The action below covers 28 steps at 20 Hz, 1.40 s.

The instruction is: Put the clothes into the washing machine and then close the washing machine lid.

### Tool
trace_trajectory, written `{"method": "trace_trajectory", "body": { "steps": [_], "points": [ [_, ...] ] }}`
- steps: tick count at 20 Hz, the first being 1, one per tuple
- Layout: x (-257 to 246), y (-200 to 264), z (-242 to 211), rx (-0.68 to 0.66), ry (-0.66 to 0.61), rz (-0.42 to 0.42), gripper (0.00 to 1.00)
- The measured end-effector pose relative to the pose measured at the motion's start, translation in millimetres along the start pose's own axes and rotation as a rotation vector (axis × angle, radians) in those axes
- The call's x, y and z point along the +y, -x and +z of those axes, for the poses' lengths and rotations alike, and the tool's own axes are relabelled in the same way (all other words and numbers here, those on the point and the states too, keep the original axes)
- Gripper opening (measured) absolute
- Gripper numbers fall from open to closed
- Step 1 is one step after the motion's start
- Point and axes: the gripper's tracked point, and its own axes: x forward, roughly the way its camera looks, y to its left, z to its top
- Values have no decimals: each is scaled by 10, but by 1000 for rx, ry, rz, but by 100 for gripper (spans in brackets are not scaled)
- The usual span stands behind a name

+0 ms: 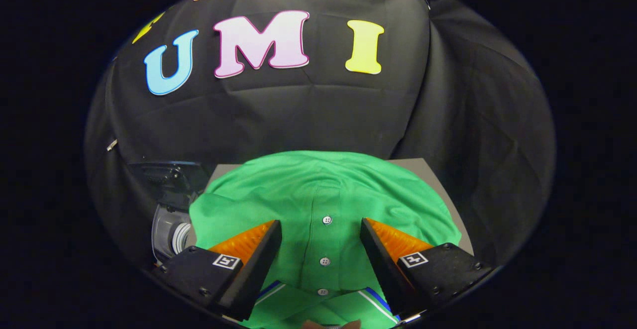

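Note:
A green polo shirt lies spread on a grey board, its button placket running between my fingers and its striped collar close under them. My gripper hovers over the shirt, open, with nothing pressed between the fingers. To the left of the shirt, beside the left finger, stands the washing machine, with its dark lid raised and the grey drum opening showing below it.
The black cloth wall hangs close behind the board and folds round on the right. The board's far right corner sticks out past the shirt.

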Motion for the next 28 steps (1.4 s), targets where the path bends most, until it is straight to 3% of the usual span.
{"method": "trace_trajectory", "body": {
  "steps": [2,5,6,7,8,9,13,18,22,28],
  "points": [
    [-3,-23,21,-15,-4,-9,99],
    [40,2,23,-23,41,-4,75],
    [14,-24,-14,-10,-3,-10,75],
    [3,-25,81,-37,-11,-14,25],
    [22,-2,52,-29,-28,-20,25],
    [22,34,73,-36,-34,-18,15],
    [83,285,379,-99,-130,40,14],
    [243,1005,1037,-231,-163,148,14],
    [554,1587,1380,-335,-96,211,14],
    [1421,2009,1398,-376,-35,348,14]
  ]
}}
